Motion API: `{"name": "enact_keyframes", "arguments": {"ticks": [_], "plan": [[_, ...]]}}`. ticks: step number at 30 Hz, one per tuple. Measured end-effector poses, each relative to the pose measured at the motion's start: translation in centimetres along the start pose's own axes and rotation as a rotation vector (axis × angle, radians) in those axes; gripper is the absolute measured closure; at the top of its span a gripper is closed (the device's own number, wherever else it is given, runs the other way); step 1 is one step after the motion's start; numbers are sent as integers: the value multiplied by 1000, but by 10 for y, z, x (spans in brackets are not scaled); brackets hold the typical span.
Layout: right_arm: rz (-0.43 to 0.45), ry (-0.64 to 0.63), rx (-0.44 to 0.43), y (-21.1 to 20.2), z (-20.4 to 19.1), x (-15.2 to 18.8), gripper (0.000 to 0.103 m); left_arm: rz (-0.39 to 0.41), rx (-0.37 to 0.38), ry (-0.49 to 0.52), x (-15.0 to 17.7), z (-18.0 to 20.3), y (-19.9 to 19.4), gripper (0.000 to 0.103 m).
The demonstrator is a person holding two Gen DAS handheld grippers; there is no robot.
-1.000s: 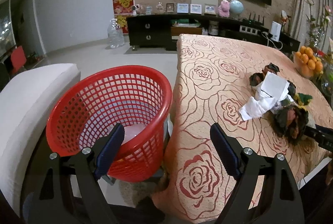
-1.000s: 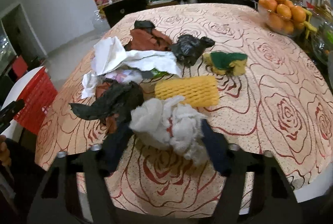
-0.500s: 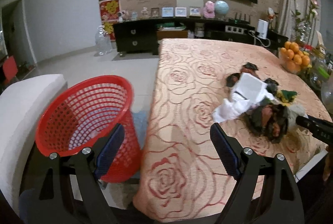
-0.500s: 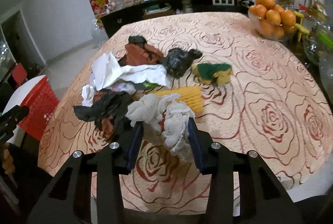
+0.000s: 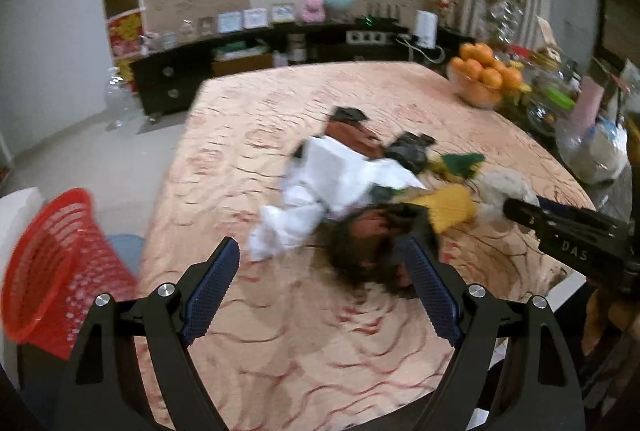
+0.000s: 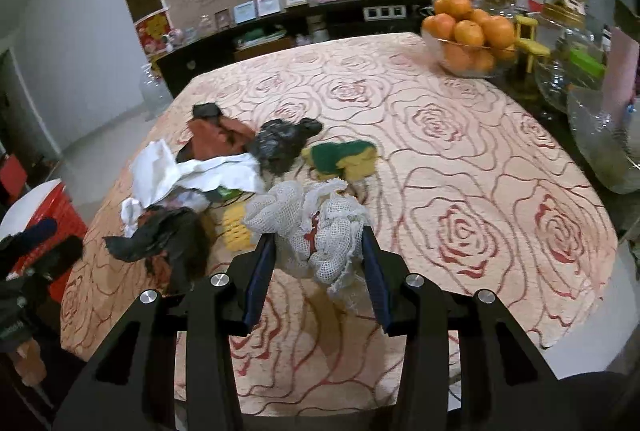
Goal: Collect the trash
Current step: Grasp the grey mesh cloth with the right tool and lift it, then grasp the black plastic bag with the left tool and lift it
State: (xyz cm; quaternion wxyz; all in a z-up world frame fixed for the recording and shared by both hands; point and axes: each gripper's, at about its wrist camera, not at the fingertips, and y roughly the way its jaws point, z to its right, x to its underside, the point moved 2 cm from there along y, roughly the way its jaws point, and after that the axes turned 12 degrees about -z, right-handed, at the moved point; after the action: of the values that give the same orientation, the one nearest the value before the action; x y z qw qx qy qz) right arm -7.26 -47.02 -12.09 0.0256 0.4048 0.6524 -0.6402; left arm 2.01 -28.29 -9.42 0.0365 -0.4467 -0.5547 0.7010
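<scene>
My right gripper (image 6: 318, 251) tilts downward, its blue pads clamped on the white mesh wad (image 6: 320, 227), which bulges between them. My left gripper (image 5: 320, 263) tilts downward too, jaws spread wide with nothing pressed between its pads.

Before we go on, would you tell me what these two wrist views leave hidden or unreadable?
- Red basket, left wrist view: motion blur and the left gripper in front hide its contents.
- Dark crumpled scrap, left wrist view: blurred, so its material is unclear.
- Yellow ribbed piece, right wrist view: mostly hidden behind the white mesh cloth held in the right gripper.
- Glass bowl, right wrist view: cut off by the frame edge.
</scene>
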Motion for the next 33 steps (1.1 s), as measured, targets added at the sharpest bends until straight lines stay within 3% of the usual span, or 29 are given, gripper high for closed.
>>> {"name": "enact_keyframes", "arguments": {"ticks": [9,15,17,19,22,33], "plan": [[-8,79,2,0,24,0,61,-47,95,26,-22,33,31,22],[-13,92,-12,0,28,0,61,-100,76,27,-25,38,60,22],[-13,93,-16,0,28,0,61,-109,65,28,-21,36,65,28],[-15,95,-21,0,28,1,61,-123,68,29,-18,33,68,44],[-20,95,-28,1,27,1,61,-117,82,21,-14,28,65,50],[-11,77,-32,0,21,0,61,-83,93,-16,2,8,43,53]]}}
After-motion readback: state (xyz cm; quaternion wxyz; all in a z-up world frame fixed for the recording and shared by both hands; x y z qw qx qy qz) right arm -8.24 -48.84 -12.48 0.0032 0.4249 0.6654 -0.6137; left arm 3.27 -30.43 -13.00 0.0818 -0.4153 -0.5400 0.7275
